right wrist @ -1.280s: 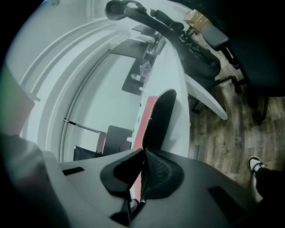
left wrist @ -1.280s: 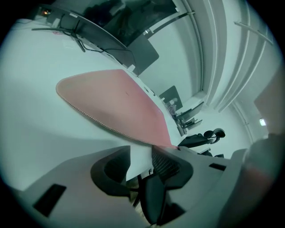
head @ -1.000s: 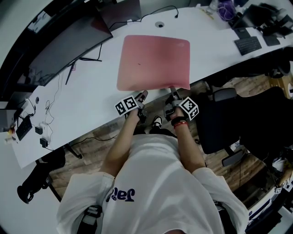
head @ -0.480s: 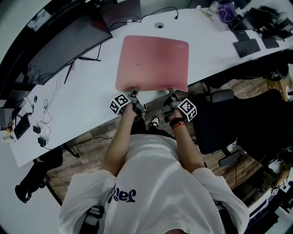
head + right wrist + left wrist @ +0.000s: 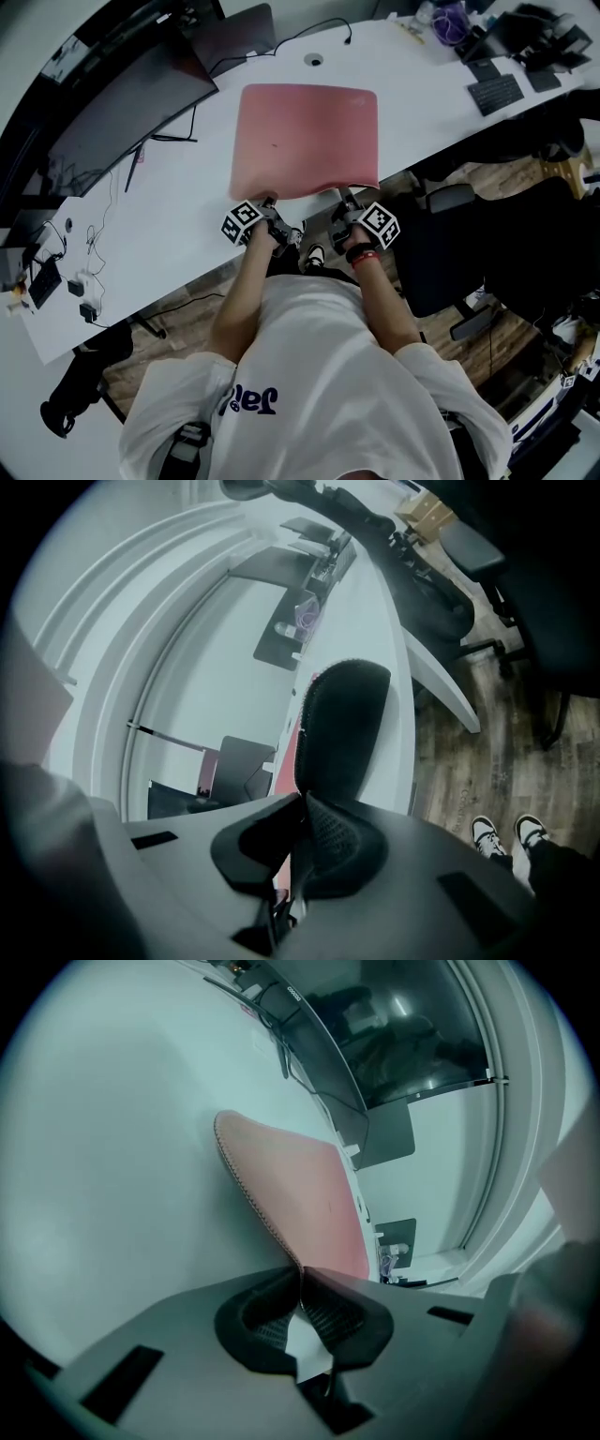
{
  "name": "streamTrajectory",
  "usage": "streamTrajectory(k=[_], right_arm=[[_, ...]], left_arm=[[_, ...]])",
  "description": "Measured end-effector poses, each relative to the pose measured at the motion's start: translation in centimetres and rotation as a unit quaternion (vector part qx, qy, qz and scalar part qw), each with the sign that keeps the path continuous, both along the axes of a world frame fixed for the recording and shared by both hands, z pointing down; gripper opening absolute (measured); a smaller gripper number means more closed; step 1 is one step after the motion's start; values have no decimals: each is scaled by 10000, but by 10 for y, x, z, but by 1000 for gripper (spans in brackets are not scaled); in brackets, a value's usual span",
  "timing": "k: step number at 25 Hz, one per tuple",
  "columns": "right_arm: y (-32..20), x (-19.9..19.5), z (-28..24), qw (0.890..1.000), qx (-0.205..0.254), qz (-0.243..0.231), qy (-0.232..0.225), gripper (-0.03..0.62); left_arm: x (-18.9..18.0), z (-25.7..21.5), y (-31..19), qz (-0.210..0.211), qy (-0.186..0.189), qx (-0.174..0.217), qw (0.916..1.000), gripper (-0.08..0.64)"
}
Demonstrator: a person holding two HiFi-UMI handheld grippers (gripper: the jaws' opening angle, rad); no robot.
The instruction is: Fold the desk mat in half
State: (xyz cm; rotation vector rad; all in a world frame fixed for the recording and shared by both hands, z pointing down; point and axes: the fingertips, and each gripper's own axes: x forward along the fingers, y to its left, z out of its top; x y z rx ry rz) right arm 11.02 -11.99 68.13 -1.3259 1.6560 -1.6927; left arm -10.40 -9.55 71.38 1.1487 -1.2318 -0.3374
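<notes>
The pink desk mat [image 5: 305,136] lies flat on the white desk [image 5: 187,216]. My left gripper [image 5: 268,202] is at the mat's near left corner. Its jaws have just been closing, and in the left gripper view they are shut on the mat's stitched edge [image 5: 272,1227], which runs into the left gripper [image 5: 302,1282]. My right gripper [image 5: 348,195] is shut on the near right corner. In the right gripper view the mat's black underside [image 5: 342,719] curls up out of the right gripper [image 5: 302,803].
A dark curved monitor [image 5: 117,108] stands at the desk's left back, with a dark laptop [image 5: 239,37] behind the mat. A keyboard [image 5: 495,92] lies at the far right. Cables and adapters [image 5: 80,277] lie at the left. An office chair [image 5: 445,244] stands right of me.
My left gripper has shifted left along the mat's near edge to the corner, rolled, and closed on it. The right gripper has kept its grip and place.
</notes>
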Motion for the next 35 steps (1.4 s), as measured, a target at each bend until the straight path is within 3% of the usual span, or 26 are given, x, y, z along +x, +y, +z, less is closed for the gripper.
streamTrajectory(k=[8, 17, 35], right_arm=[[-22, -6, 6, 9998, -124, -50, 119, 29], [-43, -3, 9, 9996, -241, 164, 71, 29], [-94, 5, 11, 9988, -309, 369, 58, 29]], left_arm=[[1, 4, -7, 159, -31, -154, 9998, 34], [5, -12, -52, 427, -128, 203, 9988, 34], [11, -18, -125, 505, -121, 464, 9976, 34]])
